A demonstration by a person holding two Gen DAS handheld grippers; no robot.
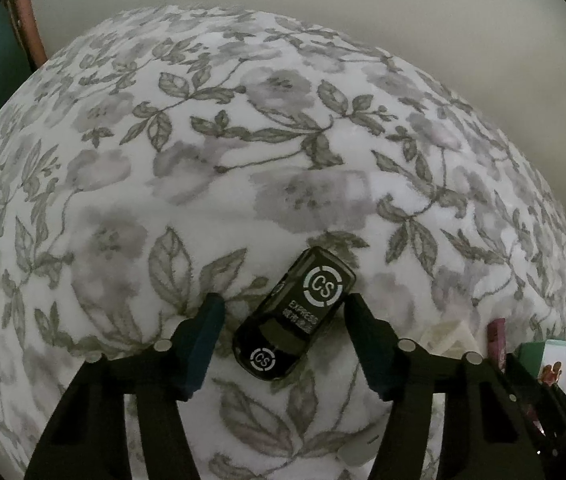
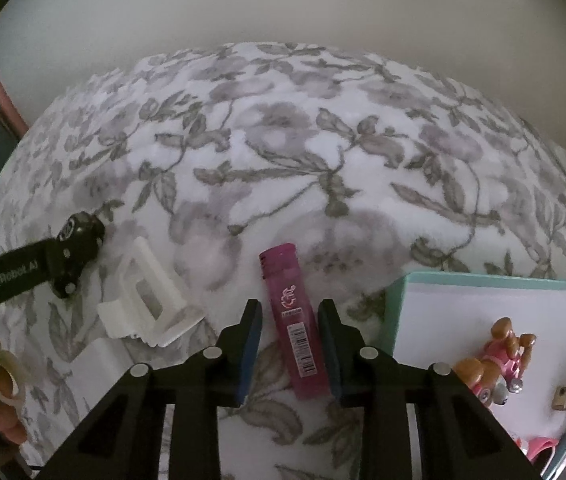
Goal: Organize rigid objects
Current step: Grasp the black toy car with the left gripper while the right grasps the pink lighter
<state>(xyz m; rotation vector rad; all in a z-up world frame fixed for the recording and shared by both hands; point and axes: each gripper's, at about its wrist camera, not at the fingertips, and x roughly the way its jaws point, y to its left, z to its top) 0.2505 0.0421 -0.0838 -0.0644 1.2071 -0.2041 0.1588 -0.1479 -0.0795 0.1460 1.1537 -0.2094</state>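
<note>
A black toy car with white "CS" logos lies on the floral blanket, between the fingers of my open left gripper; the right finger is close to the car's side. A pink lighter lies on the blanket between the fingers of my open right gripper, with a gap on each side. In the right wrist view the left gripper shows at the far left, over the car. A white plastic clip lies between the two grippers.
A teal-rimmed white box at the right holds a pink and brown toy figure and a small tan piece. A white card lies near the clip. The box and other items show at the left view's right edge.
</note>
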